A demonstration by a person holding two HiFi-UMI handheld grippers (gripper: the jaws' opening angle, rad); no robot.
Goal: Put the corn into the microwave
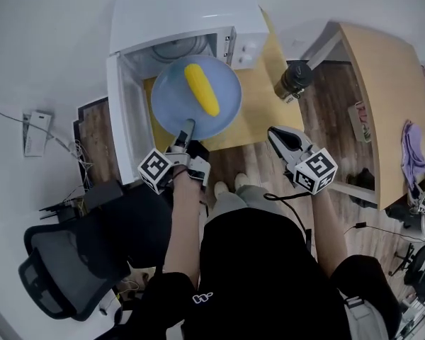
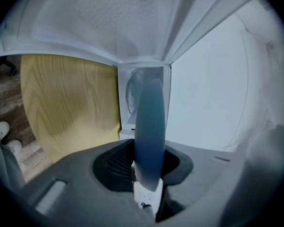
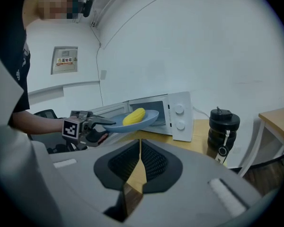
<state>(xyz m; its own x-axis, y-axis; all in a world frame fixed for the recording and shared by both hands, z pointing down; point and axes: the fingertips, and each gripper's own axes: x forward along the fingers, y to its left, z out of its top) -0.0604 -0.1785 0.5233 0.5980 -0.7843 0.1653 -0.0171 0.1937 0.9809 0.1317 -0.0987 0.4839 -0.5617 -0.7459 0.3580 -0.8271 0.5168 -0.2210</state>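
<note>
1. Top (image 1: 262, 275): black, short sleeves, small white logo (image 1: 198, 297) on the front.
2. Shoes (image 1: 229, 185): light, near white, rounded toes.
3. Left gripper (image 1: 188, 127): slim dark grey fingers, black and pale grey body. Marker cube (image 1: 156, 169) at the rear is white with black square codes.
4. Right gripper (image 1: 273, 133): pale grey outer shell, black inner faces, tapering to a point. Its own cube (image 1: 316, 171) has the same black-on-white codes.
5. Pads (image 3: 154, 162): black, ribbed, recessed in a smooth grey moulded housing.
6. Cable (image 1: 287, 196): thin, black, runs off the right gripper's rear.
7. Head unit (image 3: 83, 4): black, worn on the head.
</note>
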